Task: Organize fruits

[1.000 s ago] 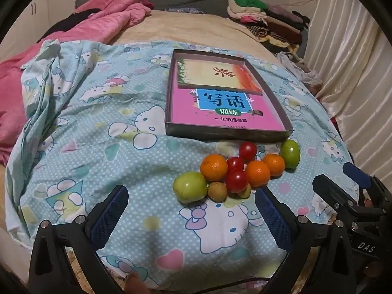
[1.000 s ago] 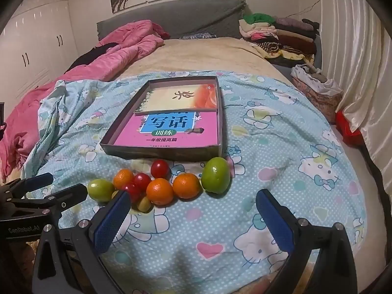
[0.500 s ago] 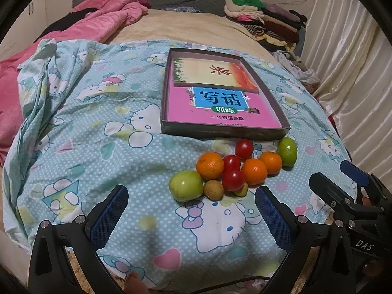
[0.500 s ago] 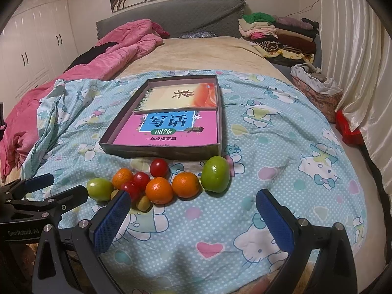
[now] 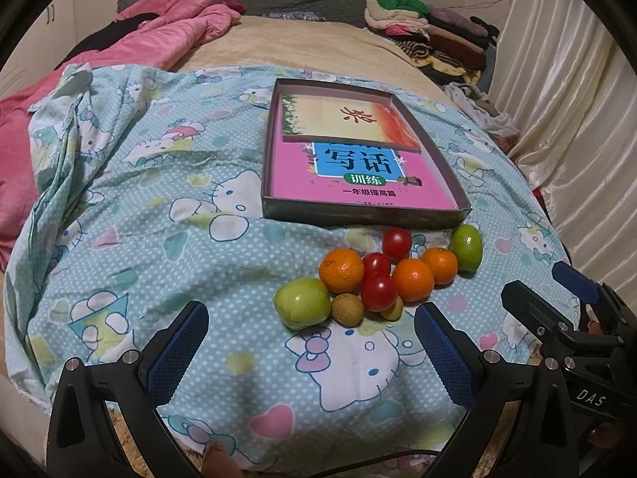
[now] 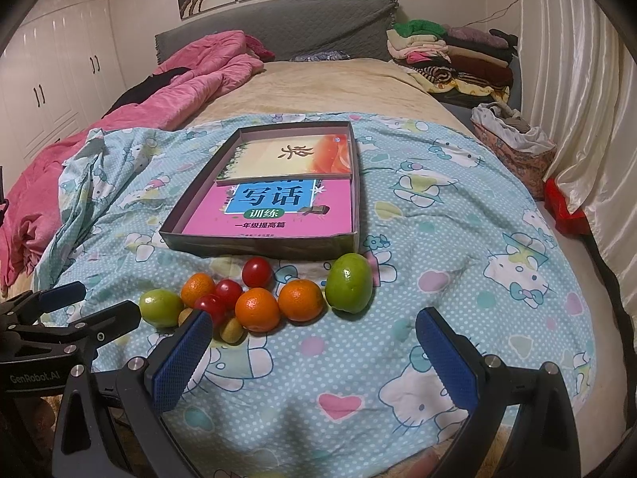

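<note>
Left gripper point(image 5: 310, 342) has drifted a little lower and nearer fruit pile since a second ago; fruits unmoved. Both grippers empty, fingers spread wide. Right gripper point(image 6: 314, 352) hovers near pile's right end. Fruits clustered on cartoon-print quilt point(image 5: 159, 215), just in front of shallow box point(image 5: 358, 217) holding books: green fruit point(image 5: 302, 302), oranges point(image 5: 341, 271), cherry tomatoes point(image 5: 378, 293), lime-green fruit point(image 6: 349, 288) at right end.

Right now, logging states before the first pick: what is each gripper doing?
Left gripper: open, holding nothing.
Right gripper: open, holding nothing.
</note>
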Tool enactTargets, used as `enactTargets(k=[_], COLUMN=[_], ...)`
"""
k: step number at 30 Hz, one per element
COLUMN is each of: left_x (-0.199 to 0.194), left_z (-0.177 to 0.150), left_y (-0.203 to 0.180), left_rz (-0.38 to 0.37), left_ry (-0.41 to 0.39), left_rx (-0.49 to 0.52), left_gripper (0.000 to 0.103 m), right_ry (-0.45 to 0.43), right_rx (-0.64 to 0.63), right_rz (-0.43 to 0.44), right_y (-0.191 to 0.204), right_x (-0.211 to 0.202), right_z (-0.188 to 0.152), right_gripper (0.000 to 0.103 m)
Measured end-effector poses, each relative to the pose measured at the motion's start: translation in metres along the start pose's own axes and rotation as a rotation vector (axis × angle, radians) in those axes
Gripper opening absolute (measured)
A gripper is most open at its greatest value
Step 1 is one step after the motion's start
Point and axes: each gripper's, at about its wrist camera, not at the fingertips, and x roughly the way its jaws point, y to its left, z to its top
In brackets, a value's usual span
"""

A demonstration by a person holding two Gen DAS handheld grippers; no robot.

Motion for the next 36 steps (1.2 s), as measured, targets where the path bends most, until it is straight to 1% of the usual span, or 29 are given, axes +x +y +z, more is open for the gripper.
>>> enactTargets(k=[22,31,36], left_x=[0.000,0.008,0.012], left_z=[0.001,0.000,-0.001], left_y=[-0.001,0.004,0.008], left_rz=[-0.013,-0.029,-0.021], left_ry=[0.006,0.042,0.057], left_rx=[0.000,-0.011,-0.022], left_gripper=[0.103,0.103,0.103], right_ry=[0.001,0.015,0.020], right_rx=[0.003,0.003,-0.004], right_rz=[-0.005,-0.010,-0.007], right_y=[-0.001,-0.001,0.001], right_x=[0.000,0.003,0.006], right_z=[0.000,0.000,0.000], right_gripper=[0.103,0.103,0.103])
